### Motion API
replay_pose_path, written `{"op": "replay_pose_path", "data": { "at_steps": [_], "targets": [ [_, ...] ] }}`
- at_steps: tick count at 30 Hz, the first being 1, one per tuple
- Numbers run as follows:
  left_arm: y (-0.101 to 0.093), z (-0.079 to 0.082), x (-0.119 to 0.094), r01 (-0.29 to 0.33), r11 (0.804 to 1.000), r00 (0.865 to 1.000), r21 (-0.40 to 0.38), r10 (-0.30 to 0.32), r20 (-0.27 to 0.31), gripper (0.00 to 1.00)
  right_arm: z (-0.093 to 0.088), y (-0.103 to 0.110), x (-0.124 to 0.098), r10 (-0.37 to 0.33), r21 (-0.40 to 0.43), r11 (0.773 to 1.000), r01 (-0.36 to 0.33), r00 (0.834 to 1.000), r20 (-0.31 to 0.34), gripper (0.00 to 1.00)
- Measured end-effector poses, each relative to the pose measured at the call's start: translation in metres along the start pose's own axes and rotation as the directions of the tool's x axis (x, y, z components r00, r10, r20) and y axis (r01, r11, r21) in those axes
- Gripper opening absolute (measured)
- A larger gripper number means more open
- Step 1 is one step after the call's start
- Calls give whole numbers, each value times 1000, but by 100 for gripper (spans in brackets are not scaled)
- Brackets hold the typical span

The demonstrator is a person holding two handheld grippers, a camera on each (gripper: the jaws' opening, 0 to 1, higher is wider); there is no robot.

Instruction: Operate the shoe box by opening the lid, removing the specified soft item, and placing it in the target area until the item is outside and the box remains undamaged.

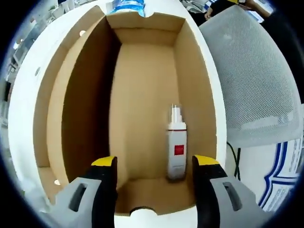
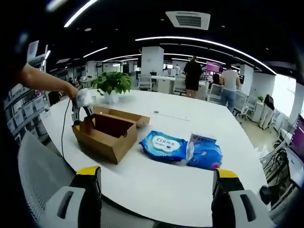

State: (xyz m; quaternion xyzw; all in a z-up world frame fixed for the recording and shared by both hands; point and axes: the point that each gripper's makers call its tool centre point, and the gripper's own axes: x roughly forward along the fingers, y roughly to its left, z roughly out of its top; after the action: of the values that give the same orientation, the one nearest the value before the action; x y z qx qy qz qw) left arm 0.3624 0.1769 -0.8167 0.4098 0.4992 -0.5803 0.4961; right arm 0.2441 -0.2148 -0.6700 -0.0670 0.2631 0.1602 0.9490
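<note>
The shoe box (image 1: 142, 95) is lying open, a spray bottle (image 1: 176, 149) between the left gripper (image 1: 154, 164)'s wide, empty fingers; blue soft packs (image 2: 164, 145) are resting on the counter (image 2: 156, 185) beyond the right gripper (image 2: 156, 178)'s spread, empty fingers.

We see a potted plant (image 2: 112, 83) on the white table (image 2: 166, 185). Beside the table, a mesh chair (image 1: 251, 76).
</note>
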Motion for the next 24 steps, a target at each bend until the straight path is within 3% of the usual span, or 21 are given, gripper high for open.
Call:
{"op": "replay_pose_path", "data": {
  "at_steps": [11,24],
  "targets": [
    [1,-6,11,16,1000,1000,-1,-16,-8,61,0,4,5,3,14,1000,-3,1000,-12,96],
    [1,-3,24,-9,997,998,-82,13,56,56,3,8,11,18,7,1000,-18,1000,-10,96]
  ]
}}
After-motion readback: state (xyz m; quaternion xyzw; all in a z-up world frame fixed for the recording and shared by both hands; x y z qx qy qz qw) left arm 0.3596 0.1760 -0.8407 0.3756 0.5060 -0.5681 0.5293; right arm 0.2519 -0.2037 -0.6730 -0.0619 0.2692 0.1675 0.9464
